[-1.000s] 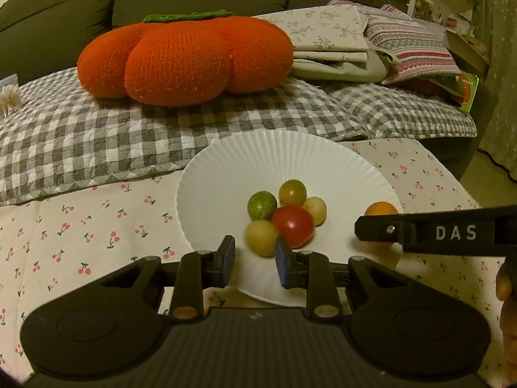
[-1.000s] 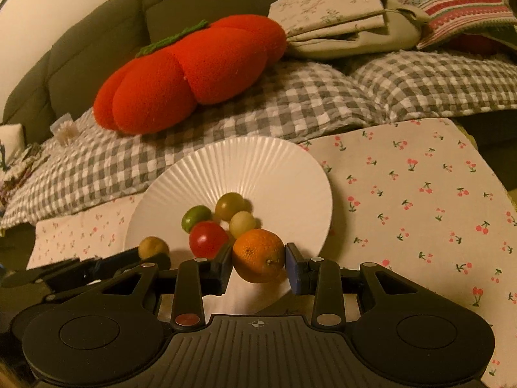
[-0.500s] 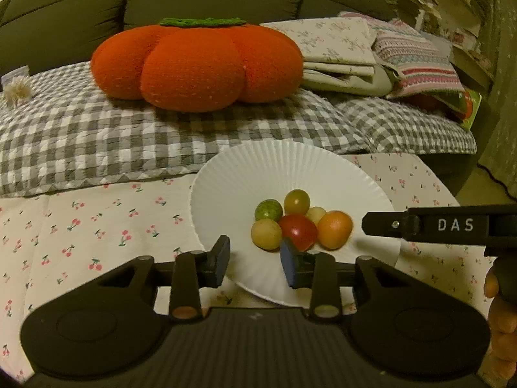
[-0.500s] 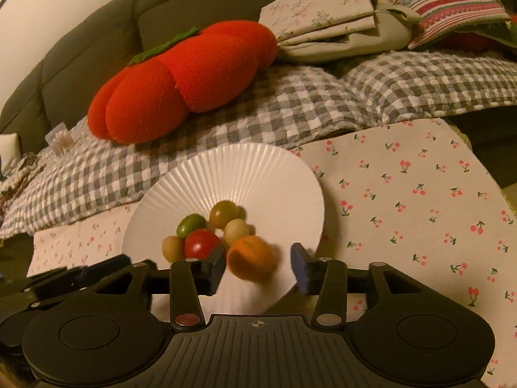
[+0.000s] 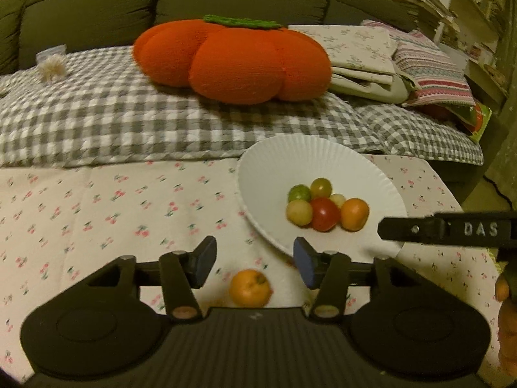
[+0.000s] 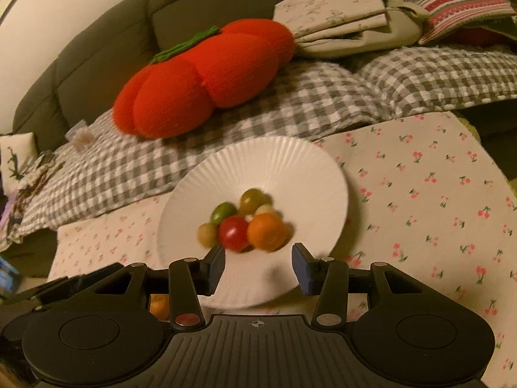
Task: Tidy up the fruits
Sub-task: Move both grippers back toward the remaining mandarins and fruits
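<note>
A white fluted plate (image 5: 290, 158) (image 6: 290, 161) lies on the cherry-print cloth and holds several small fruits: a red tomato (image 5: 324, 214) (image 6: 233, 233), green and yellowish ones, and an orange (image 5: 354, 214) (image 6: 267, 231). A second orange (image 5: 249, 287) lies on the cloth just ahead of my left gripper (image 5: 253, 261), between its open fingers; it also shows in the right wrist view (image 6: 159, 307). My right gripper (image 6: 257, 264) is open and empty, just short of the plate's fruit pile. Its finger shows in the left wrist view (image 5: 446, 229).
A large orange pumpkin cushion (image 5: 232, 59) sits on a grey checked blanket (image 5: 97, 116) behind the table. Folded linens and a striped pillow (image 5: 429, 74) lie at the back right. The cloth's right edge drops off toward the floor (image 6: 504, 174).
My right gripper opened and let the orange go onto the plate, then drew back. My left gripper swung left and back, opened wider, and a second orange came into view before it.
</note>
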Motion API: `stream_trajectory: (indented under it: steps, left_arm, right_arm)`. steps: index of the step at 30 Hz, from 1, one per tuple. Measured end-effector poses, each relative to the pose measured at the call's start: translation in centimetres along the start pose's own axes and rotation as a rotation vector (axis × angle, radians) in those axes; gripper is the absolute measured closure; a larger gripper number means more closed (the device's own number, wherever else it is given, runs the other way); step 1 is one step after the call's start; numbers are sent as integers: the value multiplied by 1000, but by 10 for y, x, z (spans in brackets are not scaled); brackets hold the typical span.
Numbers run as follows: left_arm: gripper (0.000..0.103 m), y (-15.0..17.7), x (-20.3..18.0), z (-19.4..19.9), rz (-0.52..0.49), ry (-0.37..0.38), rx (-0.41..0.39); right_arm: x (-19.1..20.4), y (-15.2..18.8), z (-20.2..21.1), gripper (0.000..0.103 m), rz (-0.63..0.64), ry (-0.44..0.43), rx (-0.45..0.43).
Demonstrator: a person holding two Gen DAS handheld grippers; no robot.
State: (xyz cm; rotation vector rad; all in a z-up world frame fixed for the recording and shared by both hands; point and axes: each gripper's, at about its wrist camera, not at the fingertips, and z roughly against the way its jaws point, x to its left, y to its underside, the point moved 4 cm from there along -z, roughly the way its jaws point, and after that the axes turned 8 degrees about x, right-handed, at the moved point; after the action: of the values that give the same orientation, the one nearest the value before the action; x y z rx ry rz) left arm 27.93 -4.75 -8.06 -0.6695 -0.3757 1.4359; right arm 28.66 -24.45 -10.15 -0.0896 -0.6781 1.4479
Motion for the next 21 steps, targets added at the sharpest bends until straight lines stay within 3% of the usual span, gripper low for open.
stream_trajectory:
  steps: [9, 21]
  left_arm:
    - [46, 25, 2, 17, 3, -13, 48]
    - [45, 77, -13, 36, 6, 34, 136]
  right_arm:
    - [14, 18, 9, 58, 23, -41, 41]
    - [19, 44, 23, 43, 9, -89, 96]
